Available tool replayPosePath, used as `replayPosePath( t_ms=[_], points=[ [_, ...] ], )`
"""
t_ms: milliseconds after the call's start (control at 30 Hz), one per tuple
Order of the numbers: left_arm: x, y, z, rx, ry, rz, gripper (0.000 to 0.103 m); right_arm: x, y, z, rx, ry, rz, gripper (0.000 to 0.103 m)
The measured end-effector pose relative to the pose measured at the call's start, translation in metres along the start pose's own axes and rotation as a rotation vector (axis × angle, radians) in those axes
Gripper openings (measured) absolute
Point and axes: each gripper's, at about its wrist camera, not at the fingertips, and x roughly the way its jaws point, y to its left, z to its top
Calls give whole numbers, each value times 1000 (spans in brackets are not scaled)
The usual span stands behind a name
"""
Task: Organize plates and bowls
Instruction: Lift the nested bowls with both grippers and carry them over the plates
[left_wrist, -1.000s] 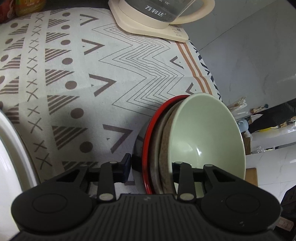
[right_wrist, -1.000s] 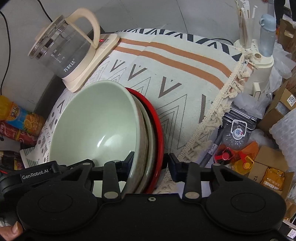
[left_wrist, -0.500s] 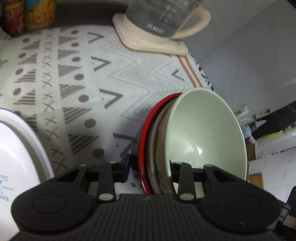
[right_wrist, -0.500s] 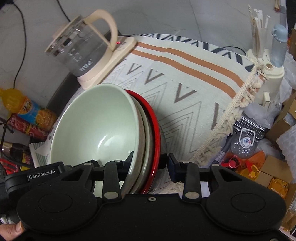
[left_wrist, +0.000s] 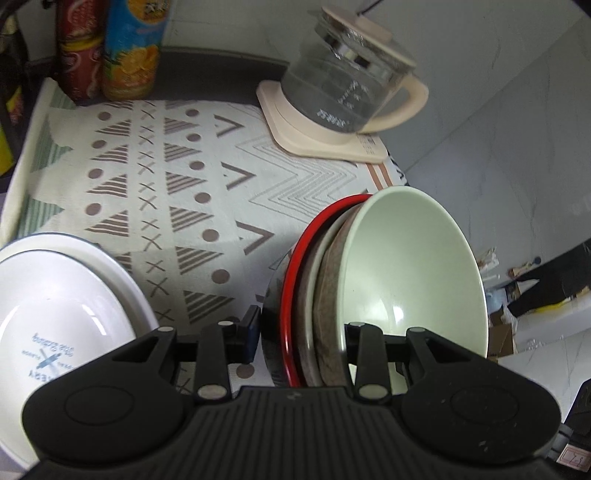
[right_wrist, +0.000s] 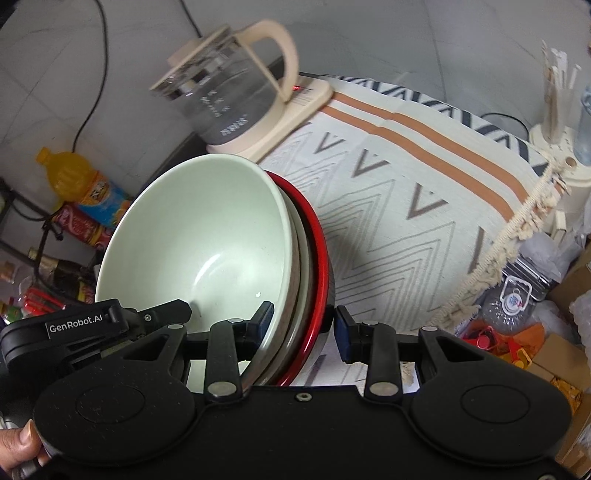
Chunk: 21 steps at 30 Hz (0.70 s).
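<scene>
A nested stack of dishes is held on edge above the patterned cloth: a pale green bowl (left_wrist: 410, 273) innermost, a grey-brown bowl (left_wrist: 328, 291) behind it, and a red plate (left_wrist: 291, 280) outermost. My left gripper (left_wrist: 301, 332) is shut on the stack's rim from one side. My right gripper (right_wrist: 301, 325) is shut on the same stack, where the green bowl (right_wrist: 199, 236) and red plate (right_wrist: 317, 258) show. The left gripper (right_wrist: 110, 325) also shows in the right wrist view.
A white bowl (left_wrist: 62, 317) with blue print sits at the lower left. A glass kettle (left_wrist: 347, 92) on a cream base stands at the cloth's far edge, drink bottles (left_wrist: 129, 48) beside it. The fringed cloth edge (right_wrist: 517, 236) drops to floor clutter on the right.
Both grippers have risen and drawn back with the stack. The kettle, bottles and white bowl have come further into view. The grip on the stack is unchanged.
</scene>
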Motion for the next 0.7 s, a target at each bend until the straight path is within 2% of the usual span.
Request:
replayPosePath(
  t_ms=[700],
  points=[
    [-65, 21, -21, -94, -133, 53, 33, -22, 42, -3, -158, 14, 91, 35]
  ],
)
